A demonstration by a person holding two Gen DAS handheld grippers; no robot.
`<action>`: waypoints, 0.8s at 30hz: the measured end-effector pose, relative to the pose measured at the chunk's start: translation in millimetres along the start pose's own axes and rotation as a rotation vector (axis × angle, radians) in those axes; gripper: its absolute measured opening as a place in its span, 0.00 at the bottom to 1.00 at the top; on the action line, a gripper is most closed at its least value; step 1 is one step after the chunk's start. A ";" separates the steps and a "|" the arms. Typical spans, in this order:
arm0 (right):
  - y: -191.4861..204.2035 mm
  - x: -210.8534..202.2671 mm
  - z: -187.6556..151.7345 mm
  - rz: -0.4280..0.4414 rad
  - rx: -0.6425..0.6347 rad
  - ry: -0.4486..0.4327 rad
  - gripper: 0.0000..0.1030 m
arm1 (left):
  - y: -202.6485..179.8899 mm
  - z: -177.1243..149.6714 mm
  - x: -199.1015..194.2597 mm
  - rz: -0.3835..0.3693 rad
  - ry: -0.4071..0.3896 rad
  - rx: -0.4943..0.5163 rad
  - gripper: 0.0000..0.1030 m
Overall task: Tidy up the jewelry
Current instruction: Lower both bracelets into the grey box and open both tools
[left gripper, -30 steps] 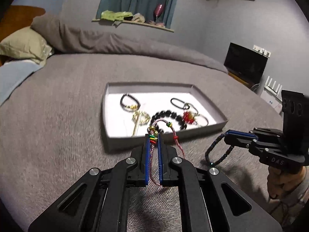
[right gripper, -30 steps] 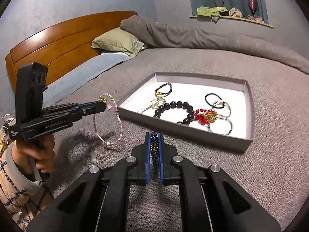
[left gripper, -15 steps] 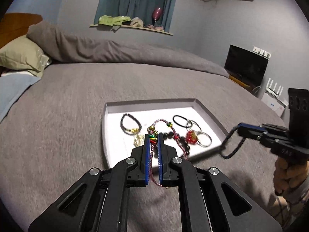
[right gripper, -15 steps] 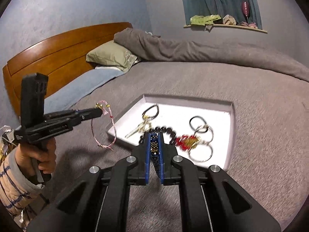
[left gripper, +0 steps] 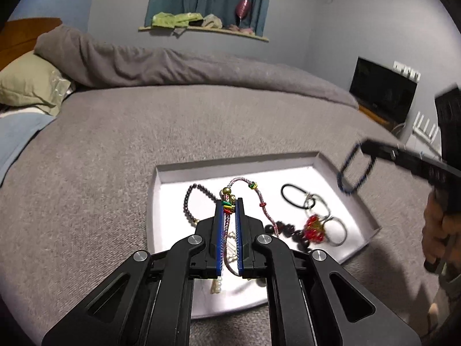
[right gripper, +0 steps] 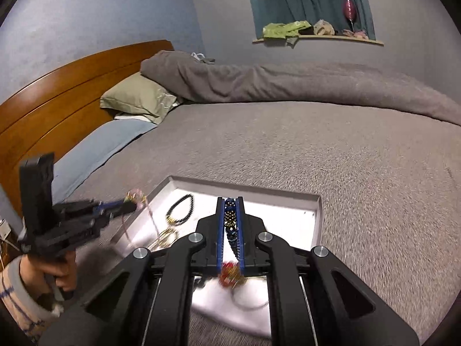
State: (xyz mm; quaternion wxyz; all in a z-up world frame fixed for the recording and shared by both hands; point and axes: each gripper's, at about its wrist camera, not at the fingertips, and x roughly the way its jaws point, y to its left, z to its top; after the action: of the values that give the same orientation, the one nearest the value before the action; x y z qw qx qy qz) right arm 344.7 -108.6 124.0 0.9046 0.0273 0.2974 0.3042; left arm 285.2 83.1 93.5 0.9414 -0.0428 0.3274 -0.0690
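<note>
A shallow white tray (left gripper: pixel 325 158) lies on the grey bed and holds several pieces of jewelry: a dark bead bracelet (left gripper: pixel 190 201), black hair ties (left gripper: pixel 291 196), a red charm with rings (left gripper: pixel 315 227). My left gripper (left gripper: pixel 229 201) is shut on a pink braided cord bracelet (left gripper: pixel 260 199) and holds it over the tray. My right gripper (right gripper: pixel 230 201) is shut on a dark blue beaded bracelet (right gripper: pixel 230 219) over the tray (right gripper: pixel 315 201). In the left wrist view the right gripper (left gripper: pixel 366 147) shows with the blue bracelet (left gripper: pixel 353 173) hanging by the tray's right edge.
The grey bedspread (left gripper: pixel 115 173) surrounds the tray. A rolled grey duvet (left gripper: pixel 144 66) and green pillow (left gripper: pixel 26 83) lie at the back. A wooden headboard (right gripper: pixel 57 92) is on the left, a dark screen (left gripper: pixel 383 95) on the right.
Both grippers have moved forward and now hold their bracelets over the tray. The tray sits closer and lower in both views.
</note>
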 end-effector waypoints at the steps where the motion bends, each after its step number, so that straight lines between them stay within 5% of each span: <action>1: -4.2 7.6 1.8 0.005 0.010 0.005 0.07 | -0.2 -1.6 3.2 0.004 0.007 0.004 0.07; 6: -25.6 46.8 -1.3 0.018 0.084 0.067 0.07 | 4.9 -11.6 21.5 0.028 0.049 -0.002 0.07; 10: -36.4 74.3 -14.0 -0.052 0.080 0.152 0.07 | 11.1 -19.3 30.8 0.042 0.073 -0.004 0.08; 17: -40.5 81.3 -28.0 -0.110 0.041 0.186 0.08 | 16.7 -27.7 38.1 0.048 0.087 -0.017 0.09; 24: -28.8 61.9 -32.1 -0.092 0.005 0.141 0.41 | 0.3 -28.2 21.8 0.064 0.032 0.022 0.41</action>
State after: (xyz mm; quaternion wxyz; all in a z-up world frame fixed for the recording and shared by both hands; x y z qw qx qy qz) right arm 381.8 -101.2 58.7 0.8943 -0.0055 0.3622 0.2627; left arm 284.6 78.9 58.1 0.9381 -0.0208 0.3429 -0.0433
